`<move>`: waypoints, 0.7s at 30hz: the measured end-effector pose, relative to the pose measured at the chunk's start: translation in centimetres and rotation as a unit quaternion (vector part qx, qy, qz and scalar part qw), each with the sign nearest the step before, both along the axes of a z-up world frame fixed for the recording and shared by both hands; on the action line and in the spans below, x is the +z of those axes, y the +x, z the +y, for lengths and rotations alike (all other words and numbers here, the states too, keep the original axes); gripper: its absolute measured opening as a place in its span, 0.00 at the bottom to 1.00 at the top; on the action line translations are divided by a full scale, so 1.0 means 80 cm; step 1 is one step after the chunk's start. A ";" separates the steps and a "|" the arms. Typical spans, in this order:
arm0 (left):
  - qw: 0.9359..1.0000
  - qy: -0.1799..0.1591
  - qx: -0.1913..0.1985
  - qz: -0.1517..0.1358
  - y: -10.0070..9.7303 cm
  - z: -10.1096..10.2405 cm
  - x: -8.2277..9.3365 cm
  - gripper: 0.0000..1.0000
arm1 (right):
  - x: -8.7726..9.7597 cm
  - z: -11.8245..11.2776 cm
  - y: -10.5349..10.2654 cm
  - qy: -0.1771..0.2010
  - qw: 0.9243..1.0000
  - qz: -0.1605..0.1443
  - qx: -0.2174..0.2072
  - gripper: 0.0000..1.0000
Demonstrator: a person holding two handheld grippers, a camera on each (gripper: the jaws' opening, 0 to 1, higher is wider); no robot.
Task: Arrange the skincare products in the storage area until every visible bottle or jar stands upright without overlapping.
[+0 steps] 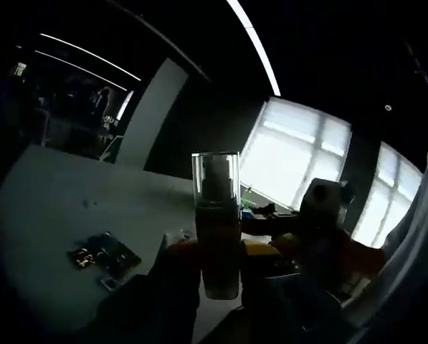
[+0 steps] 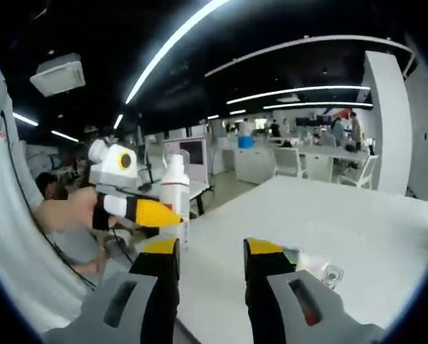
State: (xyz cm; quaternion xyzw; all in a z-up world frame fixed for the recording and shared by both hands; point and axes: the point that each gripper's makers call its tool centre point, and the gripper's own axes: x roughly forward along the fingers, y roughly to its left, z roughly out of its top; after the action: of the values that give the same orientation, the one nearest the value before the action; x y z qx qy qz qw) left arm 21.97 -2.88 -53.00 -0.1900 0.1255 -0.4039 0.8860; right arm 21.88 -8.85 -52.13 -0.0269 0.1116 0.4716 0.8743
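Bottles: one, with a clear cap [image 1: 216, 222], held between the left claw's [image 1: 221, 251] jaws; the same bottle [image 2: 175, 188] looks white in the right gripper view.
Claws: two; the right claw [image 2: 212, 252] has nothing between its jaws.
Benches: one white bench [image 2: 343, 215].
Flat packets on the bench: one dark packet [image 1: 102, 254], perhaps more beside it; too dim to tell.
Windows: two bright blinds [image 1: 300, 154].

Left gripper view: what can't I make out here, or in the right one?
- Left gripper view: bottle with clear cap in the left gripper; label unreadable, backlit by windows.
- Same view: small items on the table; too dark to identify.
- Right gripper view: white bottle; base hidden behind the left gripper's jaw. Right gripper open, empty.
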 end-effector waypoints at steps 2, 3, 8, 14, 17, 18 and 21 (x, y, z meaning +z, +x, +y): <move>1.000 -0.001 -0.002 0.010 -0.005 0.002 -0.008 0.18 | 0.004 0.012 -0.008 0.001 1.000 0.001 0.014 0.37; 1.000 0.002 0.002 0.012 -0.009 0.002 -0.012 0.18 | 0.005 0.021 -0.014 -0.002 1.000 0.000 0.023 0.37; 1.000 0.006 -0.009 0.017 -0.022 0.002 -0.023 0.18 | 0.013 0.043 -0.031 -0.010 0.998 -0.006 0.054 0.37; 0.996 0.012 -0.084 -0.021 -0.051 -0.011 -0.011 0.18 | 0.029 0.060 -0.055 0.001 0.993 -0.006 0.118 0.40; 0.993 0.012 -0.115 -0.032 -0.066 -0.017 -0.005 0.18 | 0.041 0.061 -0.064 0.013 0.990 -0.015 0.143 0.40; 0.991 0.013 -0.130 -0.036 -0.072 -0.020 -0.004 0.18 | 0.046 0.062 -0.070 0.018 0.987 -0.013 0.161 0.40; 0.987 0.022 -0.153 -0.049 -0.085 -0.026 -0.001 0.18 | 0.043 0.058 -0.077 -0.021 0.983 -0.013 0.183 0.41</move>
State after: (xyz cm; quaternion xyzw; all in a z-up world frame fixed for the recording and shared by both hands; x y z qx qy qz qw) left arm 15.19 -4.94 -53.06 -0.1289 0.1189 -0.5409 0.8226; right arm 15.75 -4.25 -48.72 -0.0710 0.1034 0.6209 0.7738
